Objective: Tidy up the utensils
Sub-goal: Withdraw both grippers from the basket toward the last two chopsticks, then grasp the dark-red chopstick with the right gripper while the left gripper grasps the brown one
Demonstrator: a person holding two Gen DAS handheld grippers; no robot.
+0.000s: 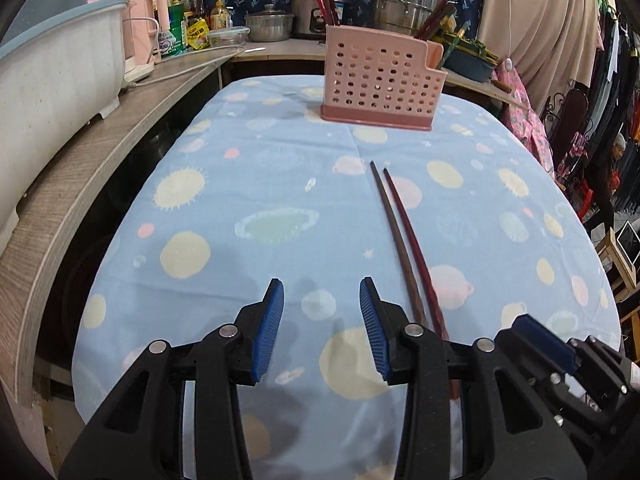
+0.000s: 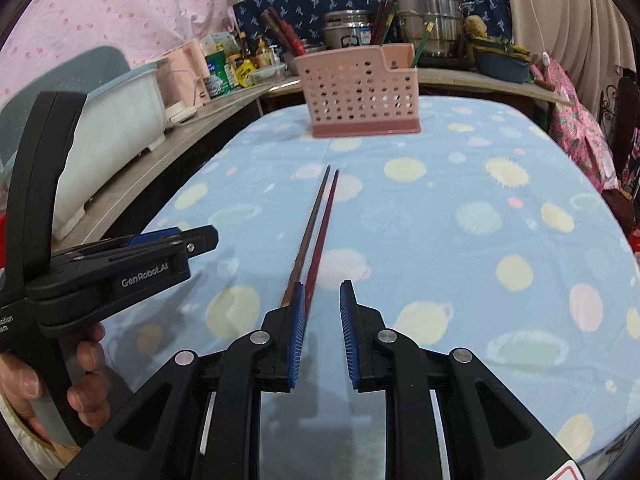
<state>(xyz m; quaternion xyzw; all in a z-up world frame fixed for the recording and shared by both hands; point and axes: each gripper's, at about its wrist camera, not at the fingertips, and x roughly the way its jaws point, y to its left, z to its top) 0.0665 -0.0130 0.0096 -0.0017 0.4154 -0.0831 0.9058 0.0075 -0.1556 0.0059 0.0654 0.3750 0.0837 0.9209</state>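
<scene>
Two long dark chopsticks (image 1: pixel 400 236) lie side by side on the blue patterned tablecloth (image 1: pixel 260 184), pointing toward a pink perforated utensil holder (image 1: pixel 380 80) at the table's far end. My left gripper (image 1: pixel 322 292) is open and empty, just left of the chopsticks' near ends. In the right wrist view the chopsticks (image 2: pixel 318 232) run up to my right gripper (image 2: pixel 322 292), which is open; their near ends pass behind its left finger (image 2: pixel 298 332). The holder (image 2: pixel 360 92) stands beyond. The left gripper (image 2: pixel 176 244) shows at the left, held by a hand.
A wooden shelf (image 1: pixel 100 160) along the left carries a white tub (image 1: pixel 52 80), a pink appliance and bottles. Steel pots (image 1: pixel 408 0), a rice cooker and more chopsticks stand behind the holder. A green basin (image 2: pixel 500 64) sits at the far right. Clothes hang on the right.
</scene>
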